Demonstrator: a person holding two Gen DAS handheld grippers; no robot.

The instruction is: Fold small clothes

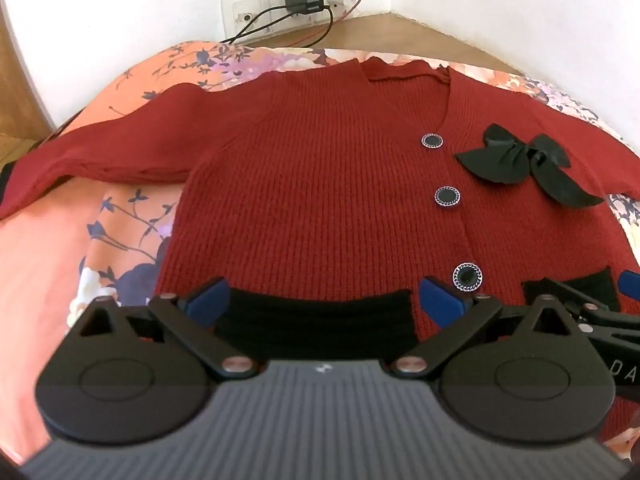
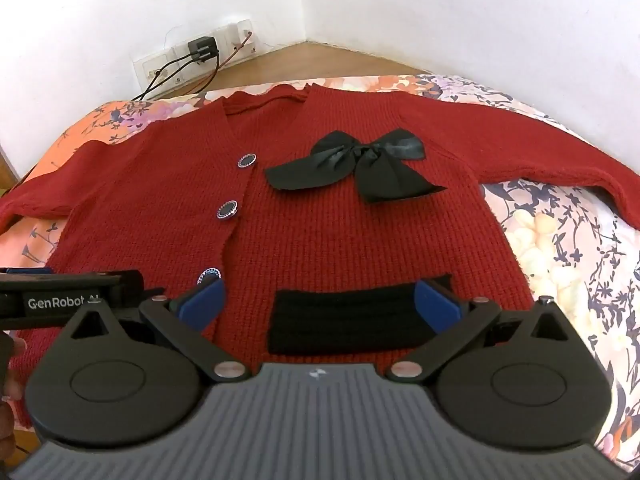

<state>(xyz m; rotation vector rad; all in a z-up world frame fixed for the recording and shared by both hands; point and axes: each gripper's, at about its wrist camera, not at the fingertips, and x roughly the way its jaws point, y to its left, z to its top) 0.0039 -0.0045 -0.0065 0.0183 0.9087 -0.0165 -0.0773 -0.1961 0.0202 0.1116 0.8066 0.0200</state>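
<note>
The left gripper (image 1: pixel 320 300) hovers with fingers spread over one black pocket (image 1: pixel 316 316); the red cardigan (image 1: pixel 312 184) lies flat on the floral bedspread (image 1: pixel 120 220), sleeves outstretched, seemingly unfolded; the right gripper (image 2: pixel 320 300) gapes likewise, holding nothing.

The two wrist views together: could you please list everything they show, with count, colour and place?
cardigan: one, red, flat on the bedsheet, sleeves spread
buttons: three, dark with silver rims, down the front
bow: one, black, on the chest
pockets: two, black, near the hem
bedsheet: one, floral orange
charger: one, black, in the wall socket strip
left gripper: open, over one pocket
right gripper: open, over the other pocket
</note>
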